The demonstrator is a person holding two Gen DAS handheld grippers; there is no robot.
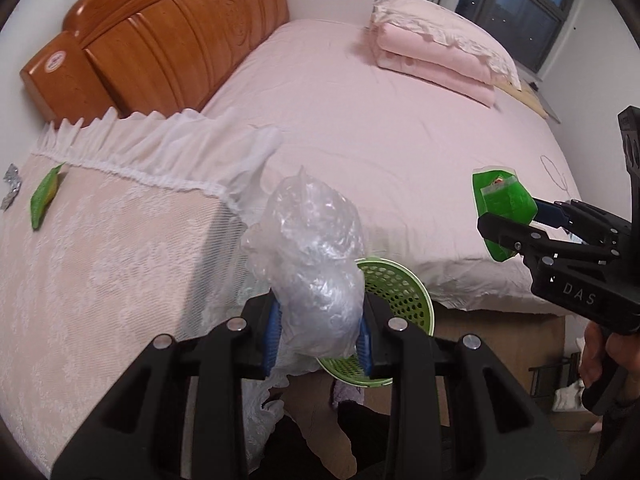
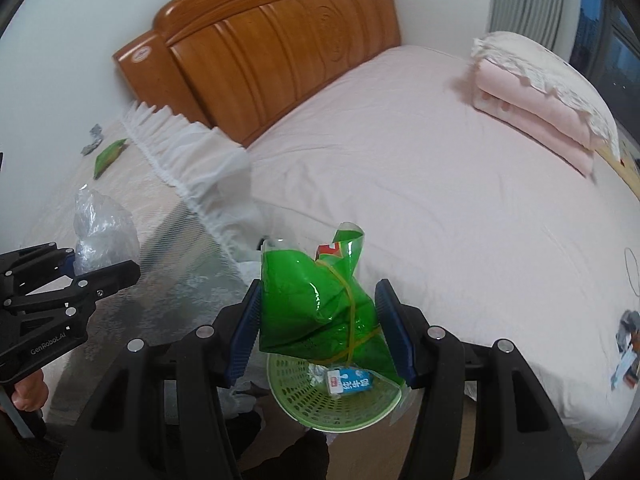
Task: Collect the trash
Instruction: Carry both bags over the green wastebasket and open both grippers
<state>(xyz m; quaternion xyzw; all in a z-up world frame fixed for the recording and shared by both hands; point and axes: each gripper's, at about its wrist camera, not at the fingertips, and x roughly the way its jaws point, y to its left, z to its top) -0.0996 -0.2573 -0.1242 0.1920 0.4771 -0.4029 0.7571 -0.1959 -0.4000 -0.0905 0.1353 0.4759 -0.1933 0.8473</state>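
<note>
Carrying two pieces of trash toward the green perforated basket [image 2: 336, 400] on the floor between bed [image 1: 360, 128] and lace-covered side table [image 1: 100, 260]: left gripper [image 1: 320, 336] clamped on a crumpled clear plastic bag [image 1: 312, 264], right gripper [image 2: 320, 332] clamped on a green plastic wrapper [image 2: 312, 304] directly above the basket, which holds a blue-and-white carton [image 2: 350, 384], print unreadable. Judged step: drop-off; next, spread each pair of jaws over the rim. Remaining far left on the table: green packet [image 1: 44, 196], foil scrap [image 1: 11, 186]; markings "DAS", "GenRobot.AI".
</note>
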